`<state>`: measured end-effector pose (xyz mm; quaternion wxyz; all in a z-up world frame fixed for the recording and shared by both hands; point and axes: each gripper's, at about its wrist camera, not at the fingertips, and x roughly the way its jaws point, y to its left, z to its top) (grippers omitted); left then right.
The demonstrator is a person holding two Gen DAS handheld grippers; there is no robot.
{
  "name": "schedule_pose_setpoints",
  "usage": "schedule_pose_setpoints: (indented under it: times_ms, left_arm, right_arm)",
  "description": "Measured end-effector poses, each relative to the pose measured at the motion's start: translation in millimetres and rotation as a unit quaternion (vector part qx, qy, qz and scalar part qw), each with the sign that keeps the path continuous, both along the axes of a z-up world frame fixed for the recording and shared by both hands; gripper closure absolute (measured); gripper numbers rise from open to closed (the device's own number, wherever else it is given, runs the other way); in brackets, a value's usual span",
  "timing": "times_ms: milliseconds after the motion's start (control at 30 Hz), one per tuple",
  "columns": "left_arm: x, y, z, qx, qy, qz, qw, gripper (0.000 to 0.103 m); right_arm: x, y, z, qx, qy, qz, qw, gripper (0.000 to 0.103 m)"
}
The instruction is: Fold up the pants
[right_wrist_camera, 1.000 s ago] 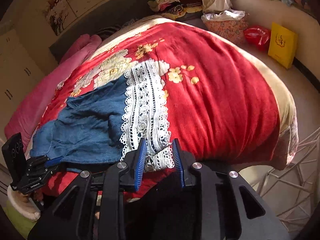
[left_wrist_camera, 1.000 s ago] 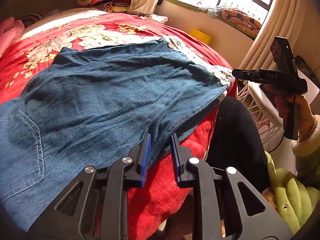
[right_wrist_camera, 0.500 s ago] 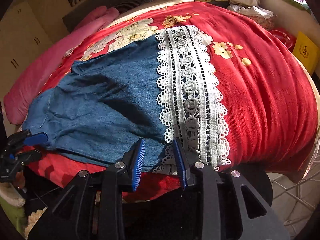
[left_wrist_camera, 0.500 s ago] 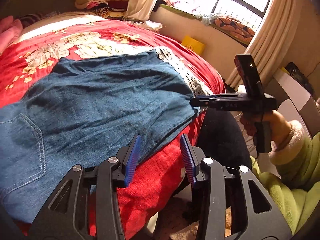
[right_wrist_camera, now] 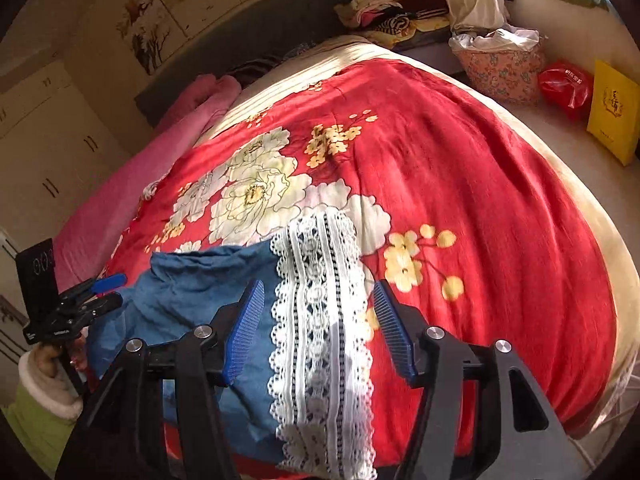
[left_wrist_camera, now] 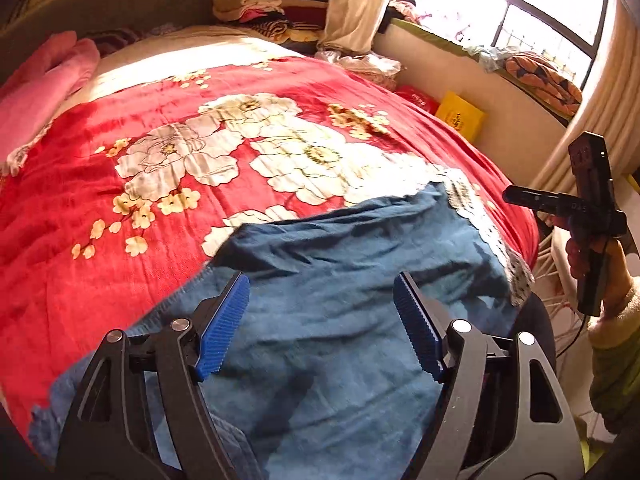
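The pants [left_wrist_camera: 340, 320] are lying folded on the red floral blanket [left_wrist_camera: 160, 92], at its near edge, lace hem [right_wrist_camera: 320, 320] to the right — likely flat so a next fold can start. The left gripper [left_wrist_camera: 320, 336] is hovering over the denim, its jaws opening, nothing pinched; the right gripper [right_wrist_camera: 320, 328] is opening above the lace, also empty. Beyond the blanket's far right edge, a floral basket [right_wrist_camera: 504, 76] is holding white cloth.

Letters "DAS", partly hidden, on the right hand-held gripper [left_wrist_camera: 520, 197].
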<state>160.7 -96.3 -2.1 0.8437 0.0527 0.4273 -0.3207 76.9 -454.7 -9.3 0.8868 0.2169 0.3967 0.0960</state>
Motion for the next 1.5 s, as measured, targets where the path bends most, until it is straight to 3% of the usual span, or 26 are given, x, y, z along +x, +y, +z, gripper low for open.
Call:
schedule_pose_setpoints:
  times_ms: [200, 333, 367, 400, 433, 500, 567, 733, 967, 1033, 1133, 1200, 1333, 1400, 1500]
  left_arm:
    - [53, 1, -32, 0.028, 0.043, 0.021, 0.9985, 0.036]
    - [63, -6, -47, 0.013, 0.073, -0.001, 0.9973, 0.036]
    - [62, -9, -49, 0.014, 0.075, -0.007, 0.9971, 0.042]
    - [61, -13, -50, 0.017, 0.073, -0.013, 0.9971, 0.057]
    - [59, -16, -50, 0.017, 0.07, -0.021, 0.9971, 0.065]
    - [56, -20, -47, 0.022, 0.062, -0.027, 0.9975, 0.087]
    - [55, -22, -40, 0.024, 0.049, -0.03, 0.9981, 0.094]
    - [68, -23, -16, 0.013, 0.016, -0.011, 0.9997, 0.095]
    - [95, -33, -48, 0.034, 0.046, 0.034, 0.9978, 0.095]
    - [95, -32, -54, 0.029, 0.051, 0.041, 0.9975, 0.095]
    - [89, -23, -43, 0.007, 0.047, 0.053, 0.9975, 0.088]
    - [78, -11, -25, -0.014, 0.034, 0.063, 0.9974, 0.064]
    - [44, 23, 6, -0.044, 0.009, 0.094, 0.9946, 0.051]
    - [21, 45, 17, -0.06, 0.005, 0.125, 0.9904, 0.037]
    - [-18, 79, 22, -0.085, 0.01, 0.163, 0.9828, 0.033]
  right_arm:
    - [52, 10, -39, 0.005, 0.045, 0.031, 0.998, 0.046]
    - [46, 38, -45, -0.013, 0.03, 0.063, 0.997, 0.059]
    - [43, 41, -45, -0.014, 0.027, 0.068, 0.997, 0.072]
    - [40, 41, -45, -0.001, 0.025, 0.072, 0.997, 0.077]
    - [38, 40, -44, 0.008, 0.021, 0.071, 0.997, 0.081]
    - [34, 38, -33, 0.003, 0.006, 0.071, 0.997, 0.082]
    - [34, 36, -19, -0.001, -0.012, 0.073, 0.997, 0.083]
    - [60, 30, 10, -0.031, -0.035, 0.074, 0.996, 0.083]
    - [107, 44, -37, -0.111, 0.046, 0.074, 0.99, 0.077]
    - [107, 40, -43, -0.098, 0.047, 0.07, 0.992, 0.074]
    - [91, 24, -29, -0.073, 0.035, 0.044, 0.996, 0.058]
    - [71, 12, -14, -0.056, 0.013, 0.029, 0.998, 0.054]
    - [23, -7, 0, -0.017, -0.002, -0.001, 1.0, 0.047]
    - [0, -11, -2, -0.005, 0.0, -0.014, 1.0, 0.047]
    - [-30, -11, -13, -0.001, 0.013, -0.037, 0.999, 0.046]
